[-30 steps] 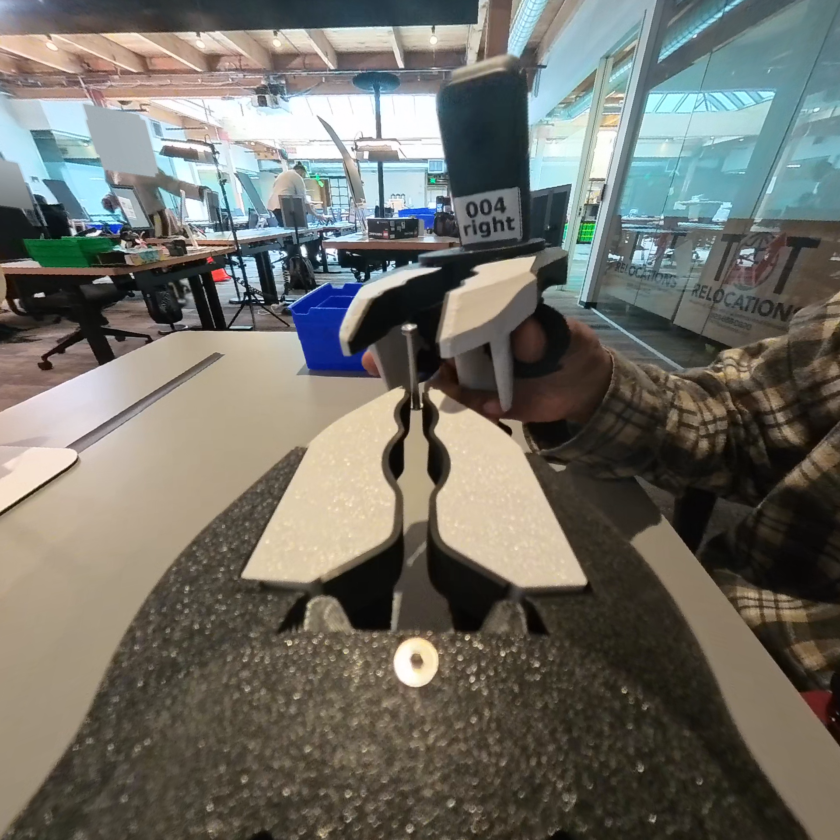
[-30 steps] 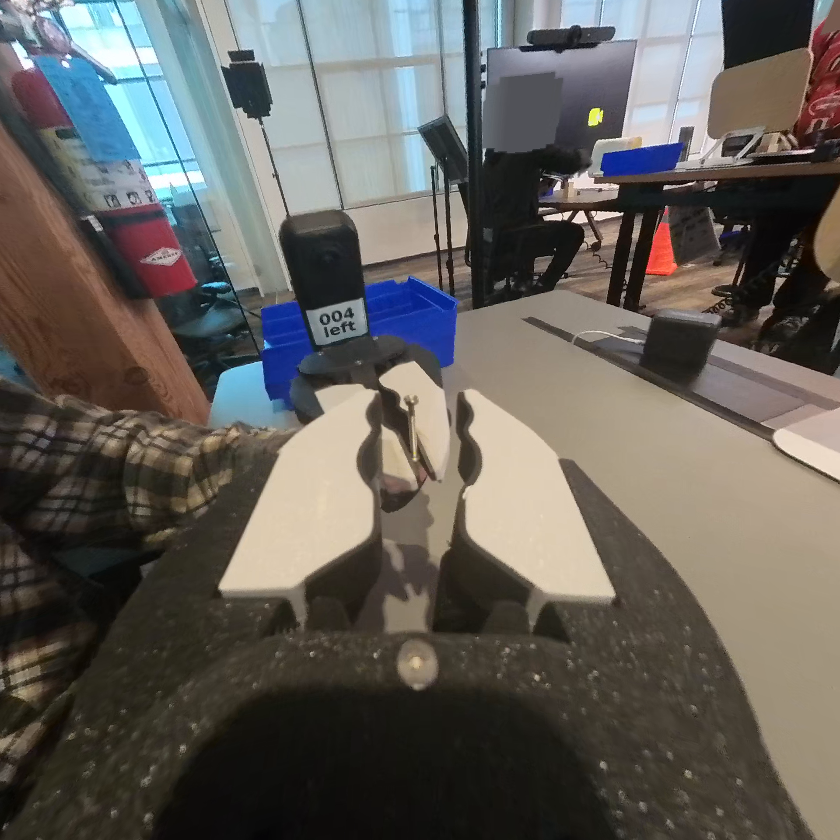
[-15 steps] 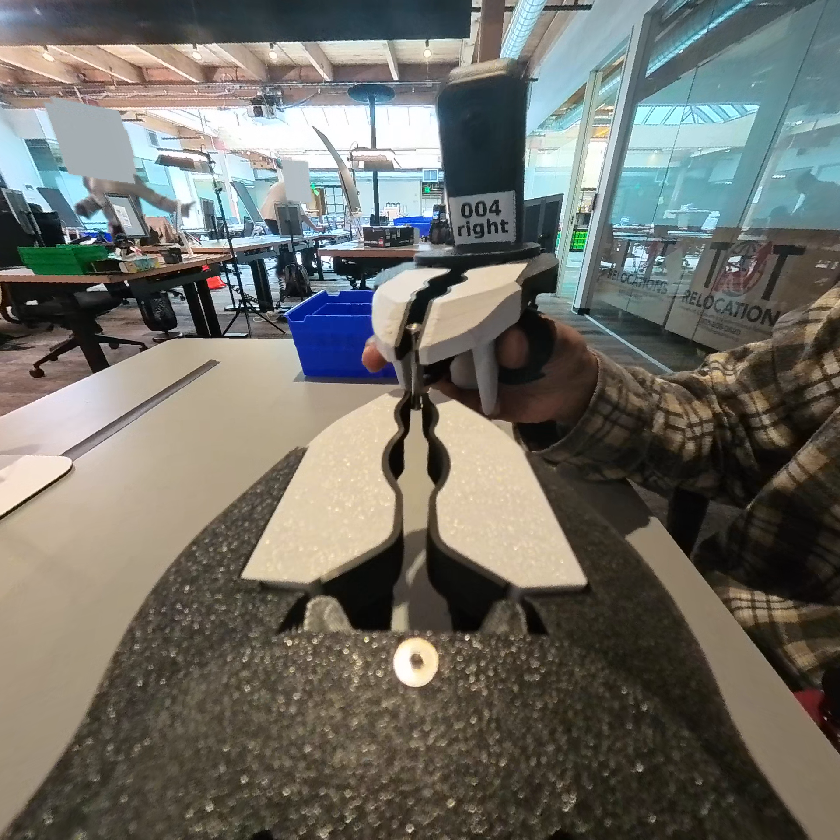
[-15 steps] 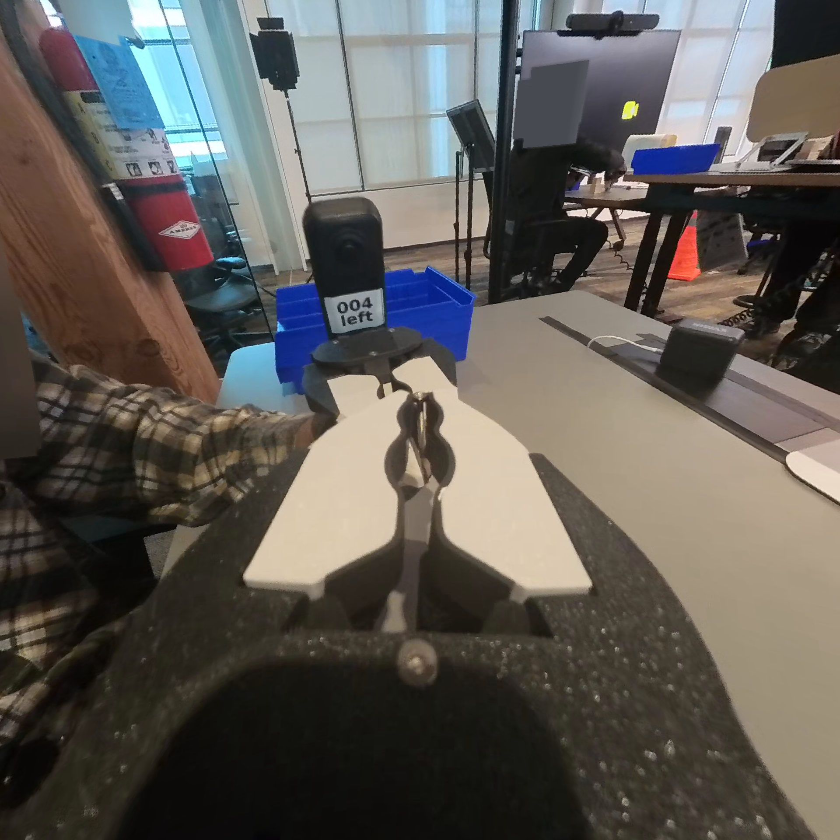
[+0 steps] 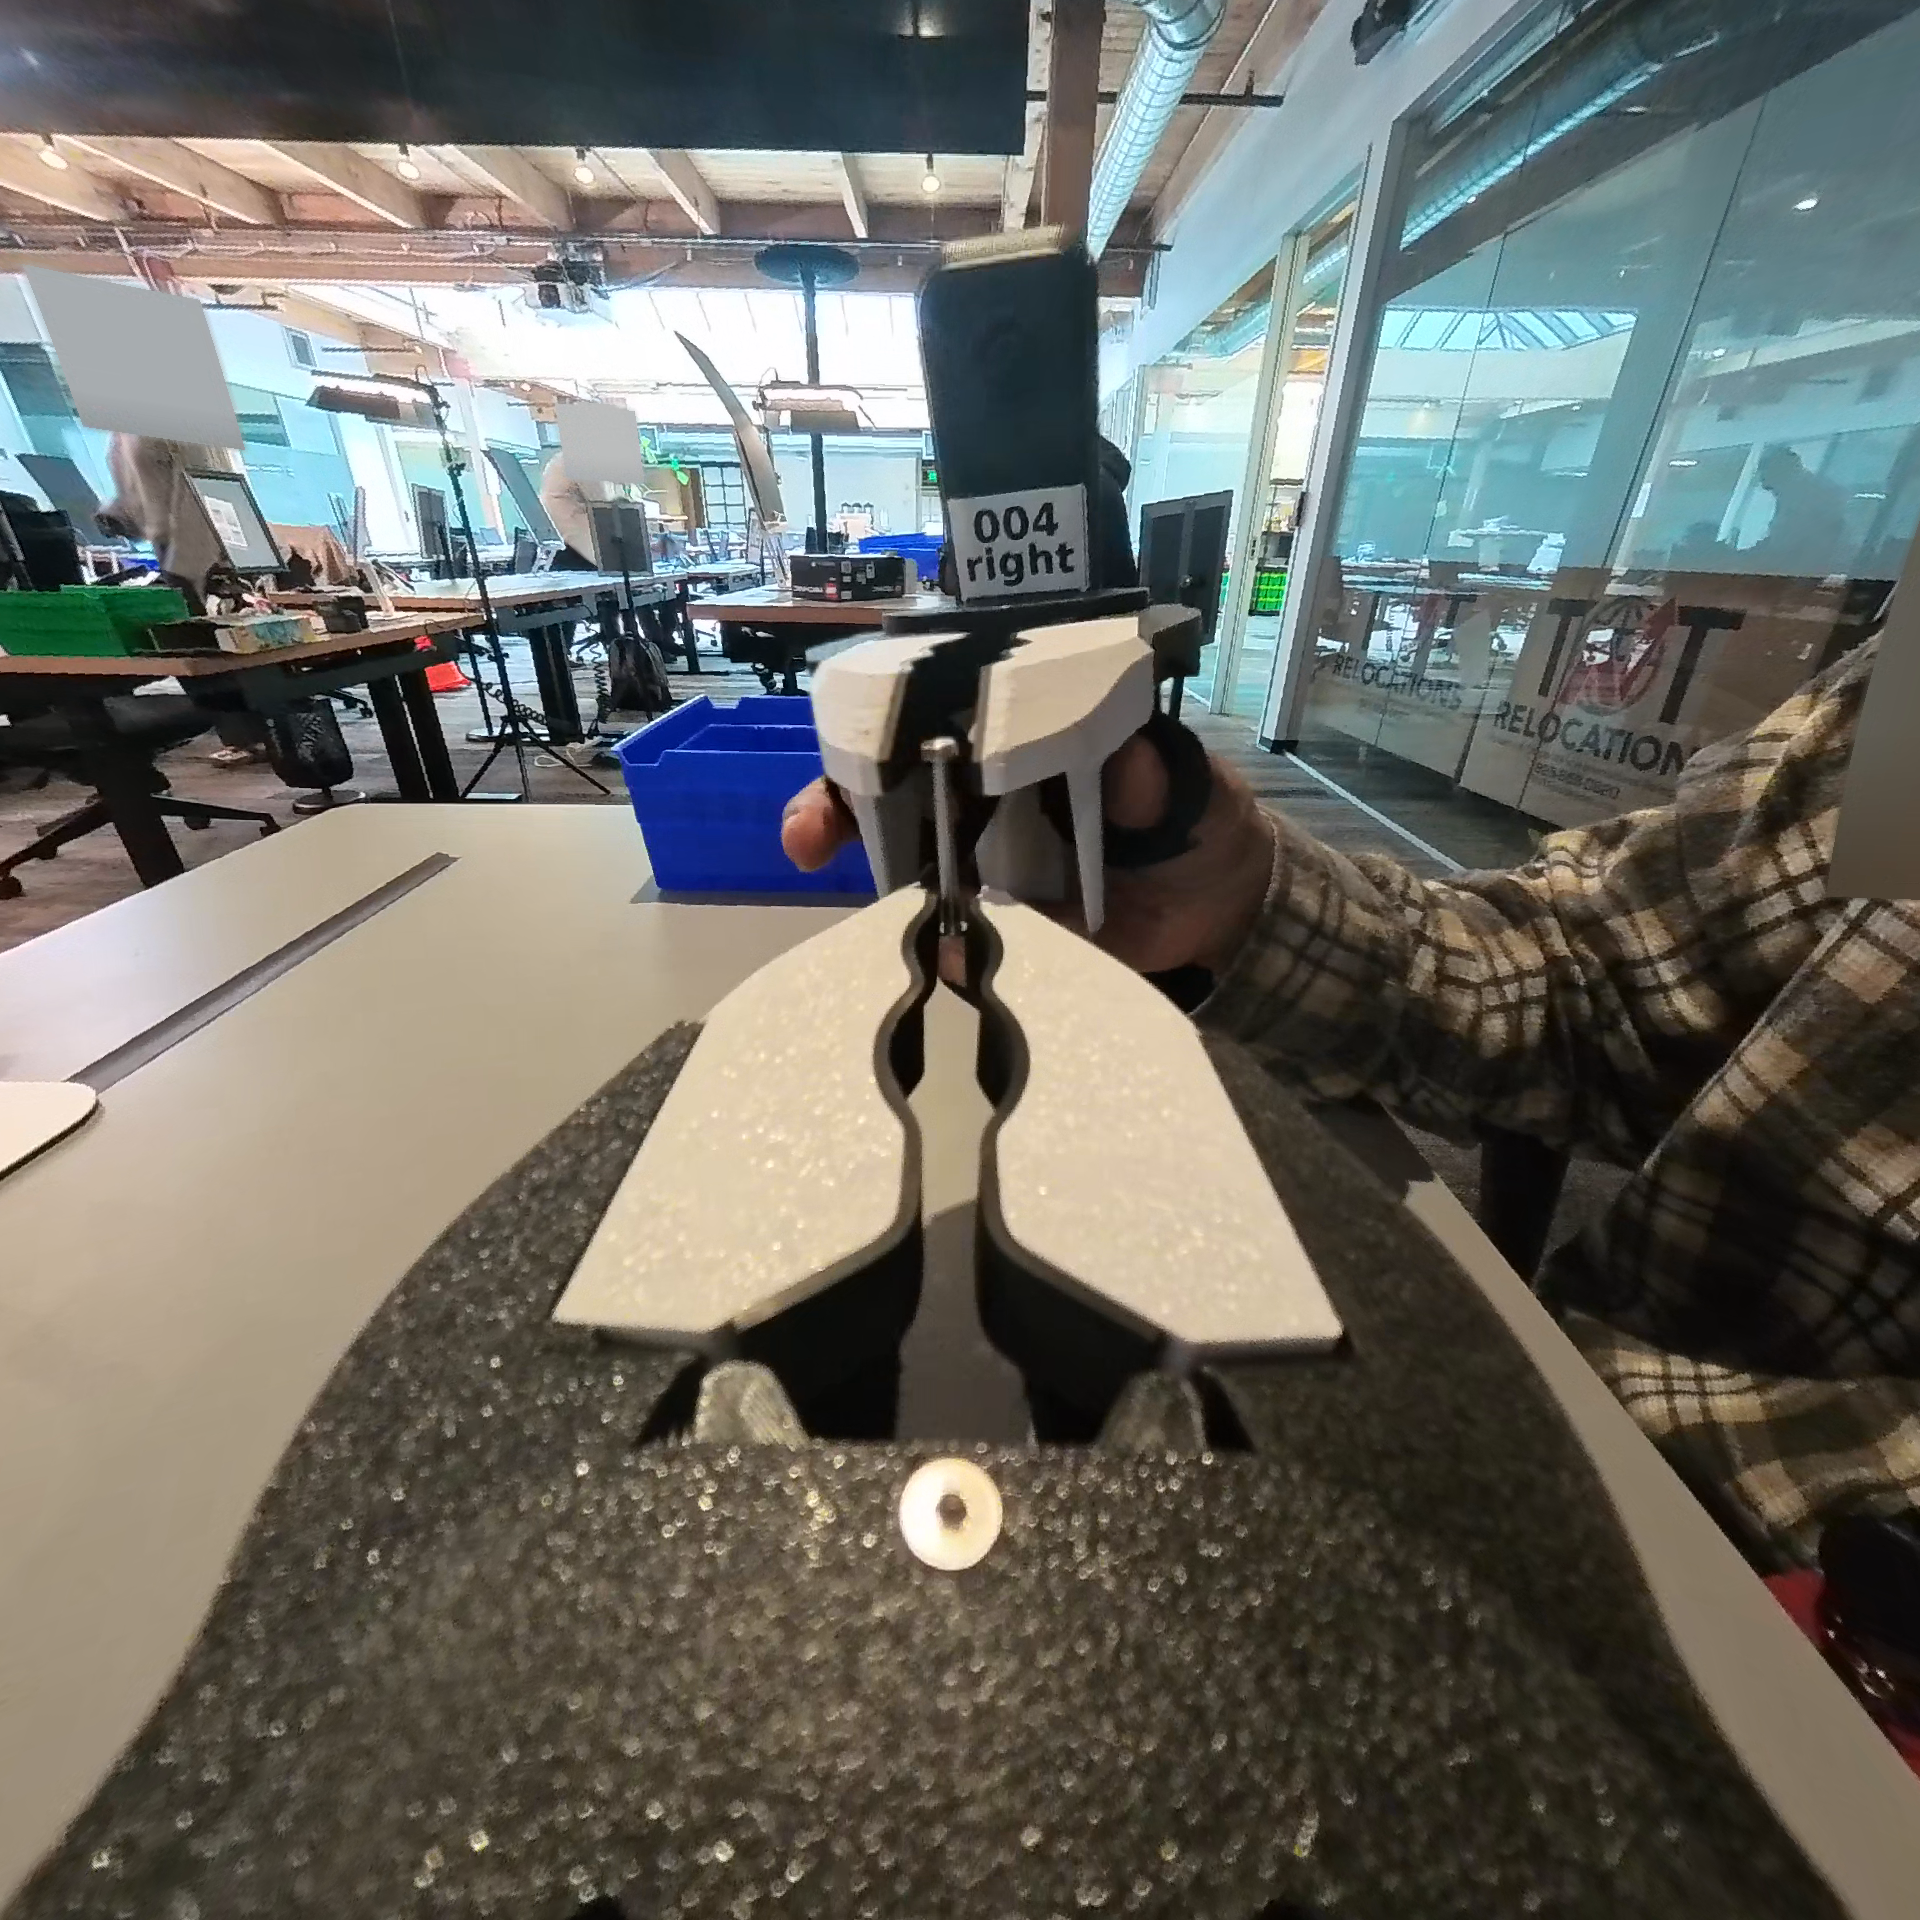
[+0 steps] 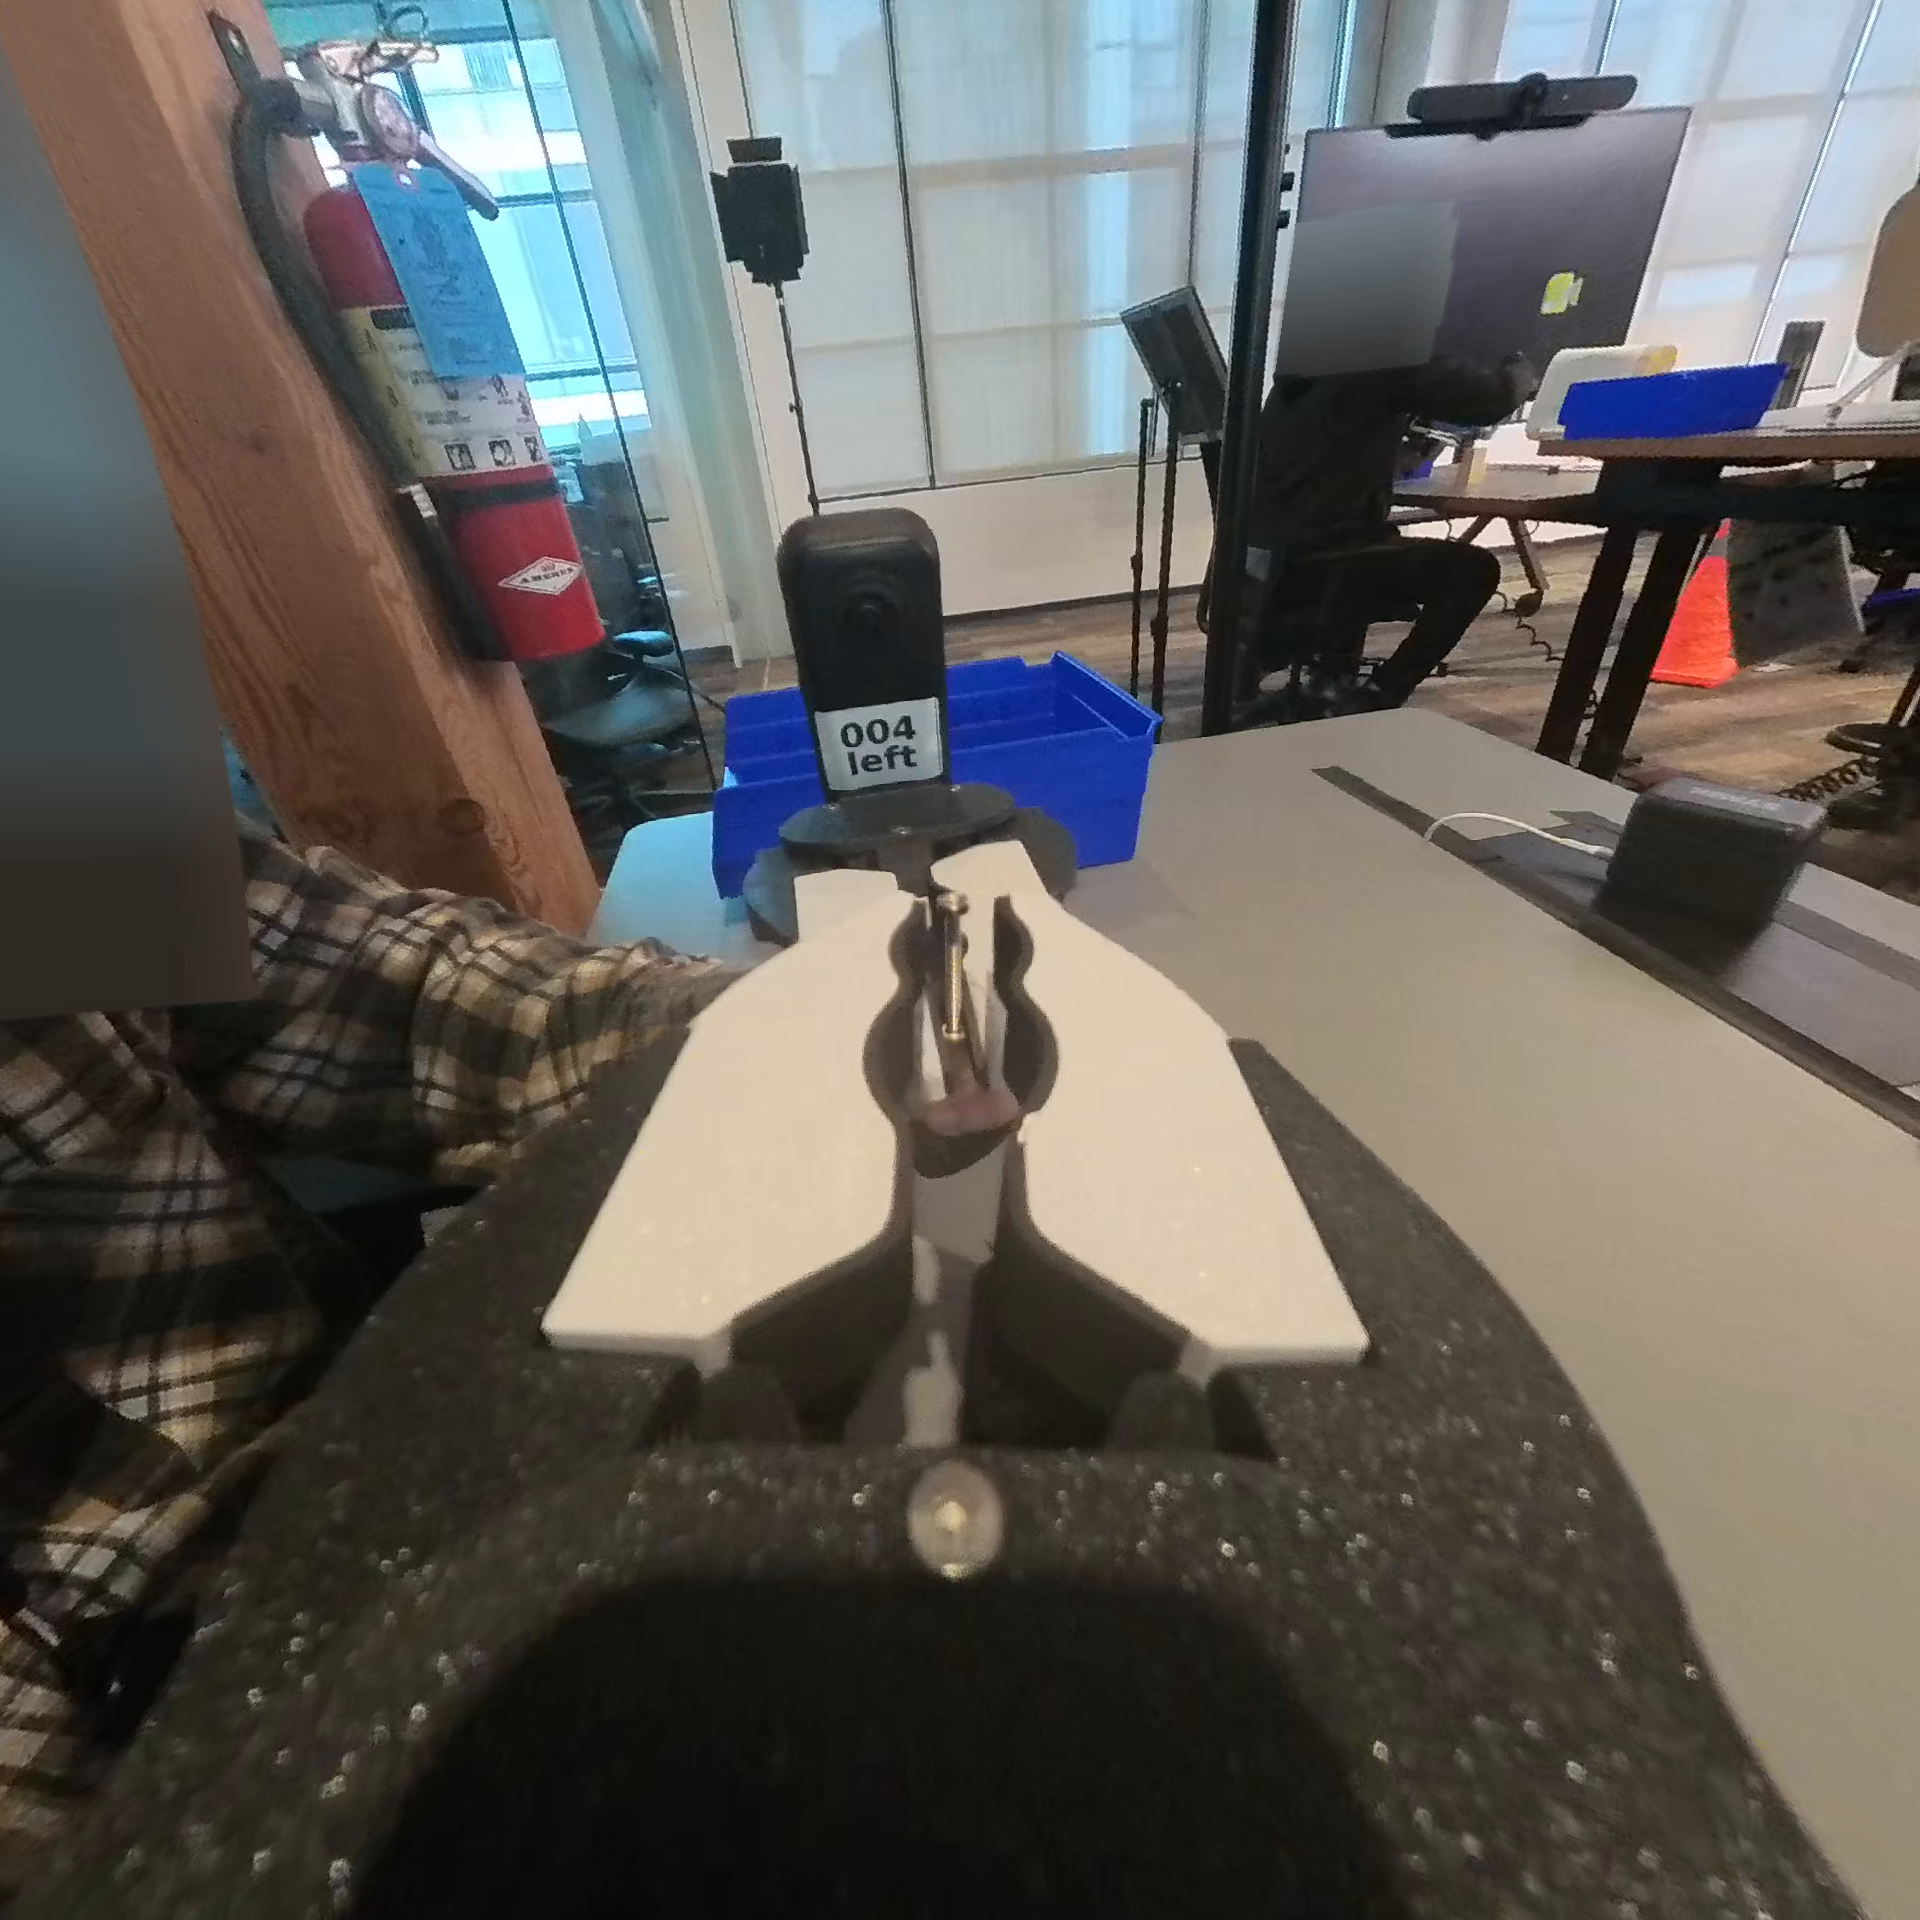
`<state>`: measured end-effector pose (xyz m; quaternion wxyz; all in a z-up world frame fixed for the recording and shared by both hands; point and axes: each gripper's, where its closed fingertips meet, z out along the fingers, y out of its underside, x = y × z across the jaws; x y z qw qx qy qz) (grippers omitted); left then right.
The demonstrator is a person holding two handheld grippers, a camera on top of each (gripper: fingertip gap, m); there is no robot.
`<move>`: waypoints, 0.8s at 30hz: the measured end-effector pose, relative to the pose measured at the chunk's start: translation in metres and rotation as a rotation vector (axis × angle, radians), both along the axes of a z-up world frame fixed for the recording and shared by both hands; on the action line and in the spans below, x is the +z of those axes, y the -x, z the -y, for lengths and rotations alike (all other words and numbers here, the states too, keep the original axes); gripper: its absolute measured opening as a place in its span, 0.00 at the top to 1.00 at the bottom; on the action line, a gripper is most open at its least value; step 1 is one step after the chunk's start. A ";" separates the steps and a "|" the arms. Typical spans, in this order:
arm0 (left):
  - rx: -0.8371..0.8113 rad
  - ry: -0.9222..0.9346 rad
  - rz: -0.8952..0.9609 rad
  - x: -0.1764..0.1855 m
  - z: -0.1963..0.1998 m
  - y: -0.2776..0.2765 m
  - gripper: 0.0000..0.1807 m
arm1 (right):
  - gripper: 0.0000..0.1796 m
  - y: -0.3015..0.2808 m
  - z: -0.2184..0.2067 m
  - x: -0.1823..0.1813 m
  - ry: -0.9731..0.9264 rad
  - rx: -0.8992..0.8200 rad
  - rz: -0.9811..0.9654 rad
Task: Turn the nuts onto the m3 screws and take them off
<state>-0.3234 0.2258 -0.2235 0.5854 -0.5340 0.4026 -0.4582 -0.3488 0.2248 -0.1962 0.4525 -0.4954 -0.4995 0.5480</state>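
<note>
A thin steel screw [image 5: 943,831] stands upright above the grey table [image 5: 312,1039]. My left gripper [image 5: 949,923] is shut on its lower end; a small nut may sit at the grip, I cannot tell. My right gripper [image 6: 951,914] faces the left one, with the screw [image 6: 951,966] in the gap between its fingertips. Its jaws stand apart and do not touch the screw. The right gripper also shows in the left wrist view [image 5: 961,691], just behind the screw head. The left gripper also shows in the right wrist view [image 6: 935,883], held in a hand with a plaid sleeve [image 6: 312,1039].
A blue bin [image 5: 727,800] stands at the table's far edge; it also shows in the right wrist view [image 6: 1049,748]. A small black box [image 6: 1704,852] with a white cable sits on a dark channel. A white pad [image 5: 31,1122] lies at the left. The person's plaid sleeve [image 5: 1558,1039] is at the right. My left and right fingertips are right by each other.
My right gripper was open one second ago, closed around the screw half a second ago, and has opened again. My left gripper has kept its hold on the screw.
</note>
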 end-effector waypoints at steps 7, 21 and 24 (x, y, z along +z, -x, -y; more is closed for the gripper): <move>0.002 -0.003 -0.001 0.000 0.000 0.000 0.98 | 0.89 0.001 -0.005 0.000 0.027 -0.022 -0.010; 0.008 -0.009 0.004 0.002 0.000 0.001 0.98 | 0.88 -0.001 -0.008 0.003 0.042 -0.026 -0.029; 0.008 -0.008 0.005 0.002 0.000 0.001 0.98 | 0.87 -0.004 -0.009 0.003 0.045 -0.027 -0.029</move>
